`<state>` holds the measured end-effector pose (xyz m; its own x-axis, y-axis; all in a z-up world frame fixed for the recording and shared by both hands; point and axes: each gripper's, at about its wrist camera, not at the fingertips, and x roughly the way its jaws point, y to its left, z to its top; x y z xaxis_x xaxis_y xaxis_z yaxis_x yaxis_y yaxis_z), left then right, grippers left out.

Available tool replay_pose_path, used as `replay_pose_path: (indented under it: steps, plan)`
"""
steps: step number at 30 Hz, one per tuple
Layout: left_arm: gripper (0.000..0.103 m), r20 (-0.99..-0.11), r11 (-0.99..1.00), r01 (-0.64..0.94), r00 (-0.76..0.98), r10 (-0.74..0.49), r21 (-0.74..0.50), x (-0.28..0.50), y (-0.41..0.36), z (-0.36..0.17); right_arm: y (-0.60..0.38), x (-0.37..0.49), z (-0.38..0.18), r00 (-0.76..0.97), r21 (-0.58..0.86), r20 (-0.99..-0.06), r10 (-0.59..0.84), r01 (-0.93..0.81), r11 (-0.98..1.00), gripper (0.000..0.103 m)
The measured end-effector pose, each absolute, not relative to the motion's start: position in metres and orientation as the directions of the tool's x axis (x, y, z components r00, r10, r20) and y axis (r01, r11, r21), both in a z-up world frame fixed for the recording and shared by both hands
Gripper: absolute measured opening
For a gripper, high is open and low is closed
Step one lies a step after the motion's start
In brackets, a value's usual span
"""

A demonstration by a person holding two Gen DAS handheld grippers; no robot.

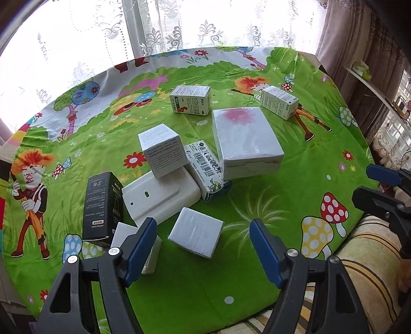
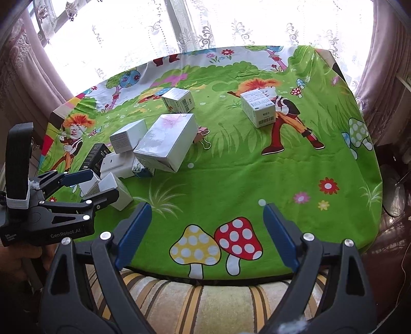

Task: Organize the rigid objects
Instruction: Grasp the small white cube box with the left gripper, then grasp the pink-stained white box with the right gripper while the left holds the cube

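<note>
Green cartoon cloth [image 1: 257,195] covers the table, printed with mushrooms and flowers. Items on it: large wrapped box [image 1: 246,141], tilted, its low edge leaning on a barcode box [image 1: 205,169]; cube [image 1: 162,151] on a flat white case [image 1: 161,197]; black box [image 1: 101,208] upright at left; small white box [image 1: 195,232] just ahead of the left claw [image 1: 203,246]; two medicine cartons [image 1: 190,99] [image 1: 279,101] farther back, well apart (a binder clip [image 2: 203,136] lies beside the large box). Left claw: apart, holding nothing. Right claw [image 2: 205,231]: apart, over the near edge, holding nothing. Lace curtain [image 1: 205,23] behind.
</note>
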<state>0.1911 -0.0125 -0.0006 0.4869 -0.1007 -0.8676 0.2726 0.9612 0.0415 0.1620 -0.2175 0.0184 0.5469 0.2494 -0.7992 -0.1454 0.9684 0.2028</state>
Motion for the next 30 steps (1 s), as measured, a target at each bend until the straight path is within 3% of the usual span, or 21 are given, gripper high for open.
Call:
replay_pose_path:
  steps: [2,10,20,30]
  plan:
    - [0.073,-0.875,0.959,0.28,0.474,-0.094,0.048,0.194,-0.013,-0.005,-0.219,0.164,0.018,0.546,0.205,-0.8,0.248,-0.139,0.969,0.09]
    - [0.042,-0.898,0.953,0.3,0.428,-0.099,0.038,0.195,-0.018,-0.019,-0.22,0.169,0.018,0.547,0.218,-0.801,0.245,-0.116,0.969,0.09]
    - [0.042,-0.88,0.965,0.231,0.422,-0.216,-0.126,0.184,-0.009,-0.01,-0.194,0.187,0.032,0.564,0.191,-0.796,0.221,-0.112,0.975,0.09]
    - [0.042,-0.827,0.976,0.042,0.525,-0.203,-0.214,0.154,0.018,0.011,-0.151,0.219,0.026,0.528,0.174,-0.827,0.195,-0.09,0.981,0.09]
